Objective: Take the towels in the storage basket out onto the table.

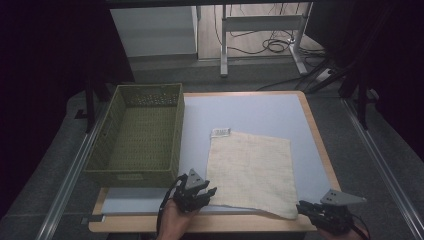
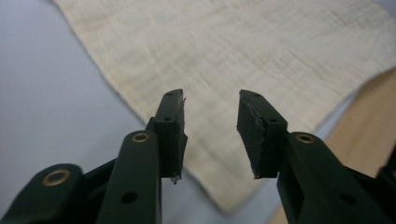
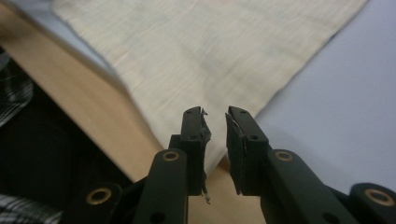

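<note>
No legible text found; small white label (image 1: 220,132) at far edge of cloth (image 1: 252,170) too blurred to read.

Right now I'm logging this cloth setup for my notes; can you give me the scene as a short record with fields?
cloth: beige cloth lying flat on the table, white tag at its far-left corner
basket: green woven basket, left of the cloth
left gripper: at the near-left corner, jaws open
right gripper: at the near-right corner, jaws slightly apart

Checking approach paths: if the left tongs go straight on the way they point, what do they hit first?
Most likely the beige cloth: the left tongs, jaws apart, point onto it. Depth is unclear.
</note>
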Available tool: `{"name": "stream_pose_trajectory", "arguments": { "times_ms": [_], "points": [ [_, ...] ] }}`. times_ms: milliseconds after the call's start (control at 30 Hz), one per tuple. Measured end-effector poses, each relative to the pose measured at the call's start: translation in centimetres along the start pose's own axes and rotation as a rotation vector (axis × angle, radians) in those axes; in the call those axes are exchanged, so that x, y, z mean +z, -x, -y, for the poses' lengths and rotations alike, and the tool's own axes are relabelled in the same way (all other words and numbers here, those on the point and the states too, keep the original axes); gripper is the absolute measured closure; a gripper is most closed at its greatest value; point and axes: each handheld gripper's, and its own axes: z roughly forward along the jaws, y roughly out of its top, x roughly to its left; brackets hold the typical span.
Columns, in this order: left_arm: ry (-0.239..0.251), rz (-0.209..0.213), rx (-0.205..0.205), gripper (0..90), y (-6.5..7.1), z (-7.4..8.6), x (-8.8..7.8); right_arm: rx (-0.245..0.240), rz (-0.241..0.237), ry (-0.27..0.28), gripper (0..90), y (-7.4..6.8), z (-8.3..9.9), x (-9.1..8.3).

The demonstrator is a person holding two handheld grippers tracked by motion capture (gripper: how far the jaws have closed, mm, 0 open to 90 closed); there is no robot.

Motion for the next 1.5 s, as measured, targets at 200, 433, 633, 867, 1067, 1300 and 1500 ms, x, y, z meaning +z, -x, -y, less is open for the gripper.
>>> {"name": "stream_pose_trajectory", "arguments": {
  "times_ms": [200, 433, 633, 867, 1067, 1300, 1500],
  "points": [
    [0.008, 0.02, 0.019, 54.3, -0.7, -2.0, 2.6, 0.031, 0.032, 0.017, 69.8, 1.8, -1.3, 0.8],
    [0.017, 0.007, 0.019, 49.4, -2.3, -4.8, 4.8, 0.039, 0.068, 0.009, 64.9, 3.9, -2.9, 2.8],
    [0.02, -0.06, 0.044, 48.2, -3.8, -7.3, 6.4, -0.004, 0.114, 0.01, 60.7, 5.2, -4.8, 4.8],
    [0.025, -0.144, 0.016, 50.2, -6.5, -9.7, 8.4, 0.014, 0.153, 0.001, 56.5, 7.2, -7.4, 7.0],
    [0.024, -0.215, -0.024, 55.6, -8.9, -11.2, 9.7, 0.07, 0.165, 0.014, 63.1, 9.7, -9.1, 8.5],
    [0.0, -0.26, -0.048, 61.2, -11.6, -12.2, 10.7, 0.091, 0.179, 0.014, 72.3, 12.0, -10.6, 10.0],
    [-0.024, -0.228, -0.103, 59.0, -13.2, -11.7, 11.9, 0.132, 0.194, 0.026, 75.6, 13.8, -11.3, 10.9]
  ]
}}
